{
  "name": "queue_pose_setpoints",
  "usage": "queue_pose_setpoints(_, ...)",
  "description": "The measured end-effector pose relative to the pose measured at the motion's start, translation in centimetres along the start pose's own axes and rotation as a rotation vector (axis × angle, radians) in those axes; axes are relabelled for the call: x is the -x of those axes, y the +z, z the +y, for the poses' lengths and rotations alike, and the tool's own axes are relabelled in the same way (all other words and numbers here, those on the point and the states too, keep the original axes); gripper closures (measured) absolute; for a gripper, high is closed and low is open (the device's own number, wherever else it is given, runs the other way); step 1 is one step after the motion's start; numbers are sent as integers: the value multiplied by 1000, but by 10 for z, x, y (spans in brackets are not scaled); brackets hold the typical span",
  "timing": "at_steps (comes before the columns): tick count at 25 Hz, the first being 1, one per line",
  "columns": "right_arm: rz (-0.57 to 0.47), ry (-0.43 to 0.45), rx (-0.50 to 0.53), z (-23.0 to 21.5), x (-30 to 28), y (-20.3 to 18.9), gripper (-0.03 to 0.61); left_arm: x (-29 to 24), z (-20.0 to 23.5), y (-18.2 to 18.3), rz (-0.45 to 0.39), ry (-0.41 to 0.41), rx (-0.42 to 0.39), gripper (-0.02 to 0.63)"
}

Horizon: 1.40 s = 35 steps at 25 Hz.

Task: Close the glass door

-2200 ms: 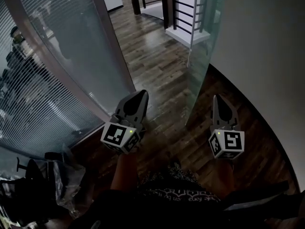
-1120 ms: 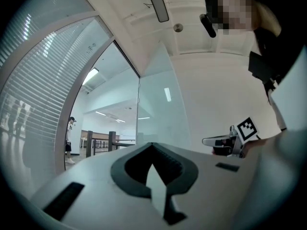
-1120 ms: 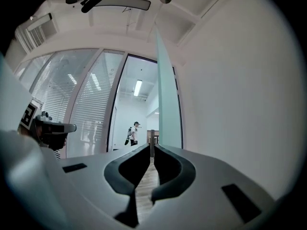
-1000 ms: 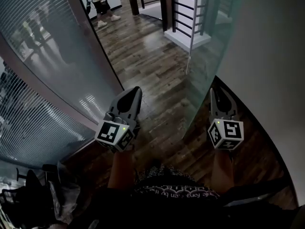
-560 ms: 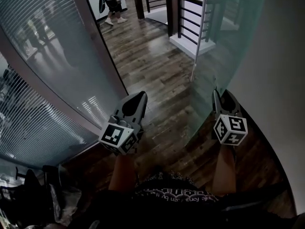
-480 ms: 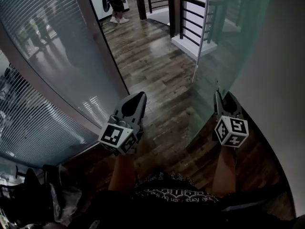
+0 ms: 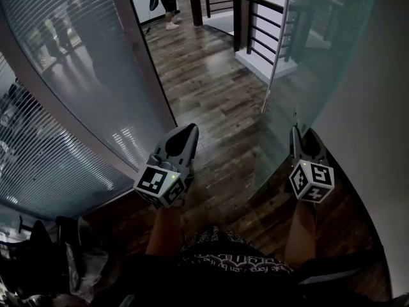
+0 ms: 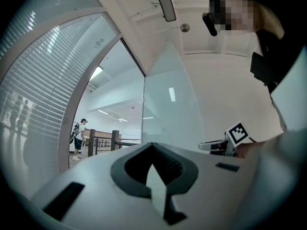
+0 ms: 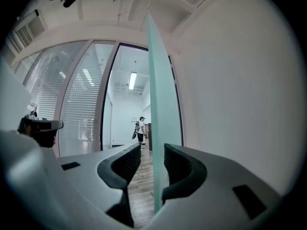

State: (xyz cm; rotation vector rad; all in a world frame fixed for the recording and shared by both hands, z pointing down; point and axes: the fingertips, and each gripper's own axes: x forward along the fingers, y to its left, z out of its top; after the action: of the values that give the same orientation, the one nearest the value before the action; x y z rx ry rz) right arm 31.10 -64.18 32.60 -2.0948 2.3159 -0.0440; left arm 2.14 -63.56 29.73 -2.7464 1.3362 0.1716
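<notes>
Since the earlier frames the right gripper has edged up to the glass door, its jaws just opened.
Those jaws stand released astride the pane's free edge, pads not pressing it; the left gripper has its jaws clenched on nothing. Door lies swung back beside the right wall; closing is judged barely begun: grip and swing remain.
</notes>
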Motion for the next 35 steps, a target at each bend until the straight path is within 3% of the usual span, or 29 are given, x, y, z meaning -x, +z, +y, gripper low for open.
queue_pose_setpoints(19, 37, 81, 24, 39, -20, -11, 445, 25, 16, -4, 24, 65, -7, 612)
queue_pose_setpoints(35, 38, 151, 51, 94, -53, -10, 445, 47, 72, 7, -3, 165, -16, 612)
